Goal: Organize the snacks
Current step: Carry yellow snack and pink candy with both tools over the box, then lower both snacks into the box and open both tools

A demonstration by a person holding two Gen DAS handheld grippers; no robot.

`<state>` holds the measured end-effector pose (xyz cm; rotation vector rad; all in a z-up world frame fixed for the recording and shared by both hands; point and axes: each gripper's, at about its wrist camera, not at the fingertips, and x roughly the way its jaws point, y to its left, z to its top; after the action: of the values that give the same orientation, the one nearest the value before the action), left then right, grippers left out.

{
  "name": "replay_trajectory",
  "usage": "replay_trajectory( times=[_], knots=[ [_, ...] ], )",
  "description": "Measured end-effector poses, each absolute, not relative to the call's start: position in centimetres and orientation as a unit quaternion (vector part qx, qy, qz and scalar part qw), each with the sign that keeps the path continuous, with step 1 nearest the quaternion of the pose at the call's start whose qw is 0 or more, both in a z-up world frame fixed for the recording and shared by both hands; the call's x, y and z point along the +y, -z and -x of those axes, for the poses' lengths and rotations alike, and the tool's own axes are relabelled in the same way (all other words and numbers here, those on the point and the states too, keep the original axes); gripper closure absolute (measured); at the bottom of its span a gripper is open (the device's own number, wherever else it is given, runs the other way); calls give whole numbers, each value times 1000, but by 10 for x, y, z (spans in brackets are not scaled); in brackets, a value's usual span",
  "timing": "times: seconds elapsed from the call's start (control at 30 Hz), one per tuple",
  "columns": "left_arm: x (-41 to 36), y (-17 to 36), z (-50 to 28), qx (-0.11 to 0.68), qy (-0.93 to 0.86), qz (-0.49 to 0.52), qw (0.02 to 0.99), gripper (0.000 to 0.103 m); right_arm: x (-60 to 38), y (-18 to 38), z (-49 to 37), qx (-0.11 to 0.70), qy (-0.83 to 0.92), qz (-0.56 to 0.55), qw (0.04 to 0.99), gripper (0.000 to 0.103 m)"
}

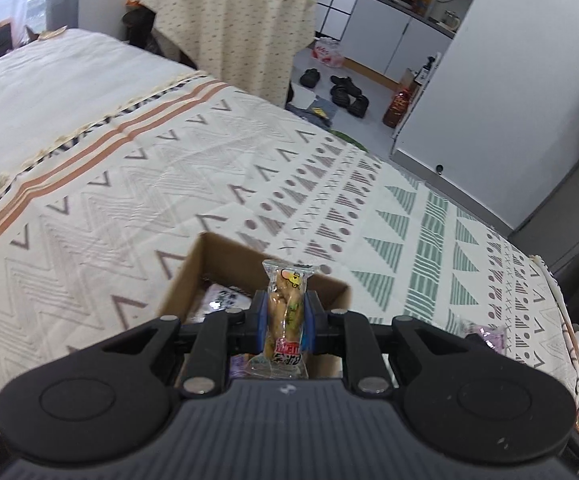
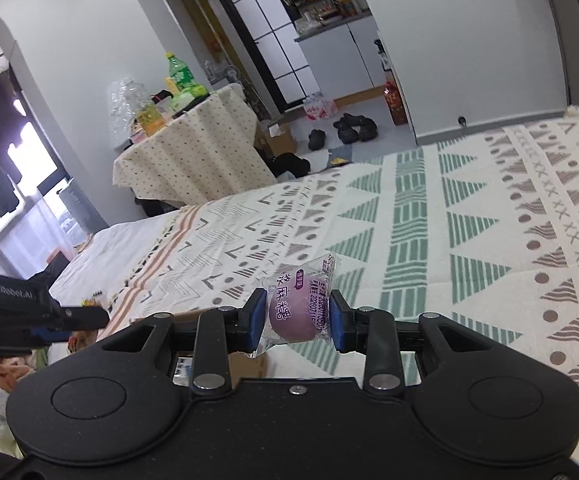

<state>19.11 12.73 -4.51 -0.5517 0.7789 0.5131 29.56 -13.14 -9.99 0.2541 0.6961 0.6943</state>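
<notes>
In the left wrist view my left gripper [image 1: 285, 316] is shut on a clear-wrapped golden-brown snack pack [image 1: 286, 312], held upright over an open cardboard box [image 1: 193, 276] on the patterned bedspread. The box holds a white packet [image 1: 225, 298]. A purple snack [image 1: 485, 334] lies on the bed at the right. In the right wrist view my right gripper [image 2: 297, 314] is shut on a round purple mochi in clear wrap [image 2: 295, 312], held above the bedspread. The left gripper's side [image 2: 37, 314] shows at the left edge.
The bed's patterned blanket [image 2: 469, 240] fills both views. A cloth-covered table [image 1: 233, 20] with bottles and packets stands beyond the bed. Black shoes [image 1: 345, 94], a pink bag [image 1: 327, 52] and an oil bottle [image 1: 399, 108] lie on the floor near white cabinets.
</notes>
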Motion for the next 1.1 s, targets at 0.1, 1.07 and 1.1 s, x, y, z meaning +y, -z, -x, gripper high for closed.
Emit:
replay_trajectory(
  times=[0.1, 1.07, 1.1],
  knots=[
    [136, 47, -182, 374, -245, 268, 853, 85, -122, 92, -287, 326, -342, -107, 875, 71],
    [195, 82, -138, 390, -217, 352, 823, 70, -55, 64, -228, 360, -334, -73, 868, 71],
    [196, 81, -136, 388, -217, 355, 822, 68, -53, 63, -227, 361, -333, -72, 868, 71]
  ],
)
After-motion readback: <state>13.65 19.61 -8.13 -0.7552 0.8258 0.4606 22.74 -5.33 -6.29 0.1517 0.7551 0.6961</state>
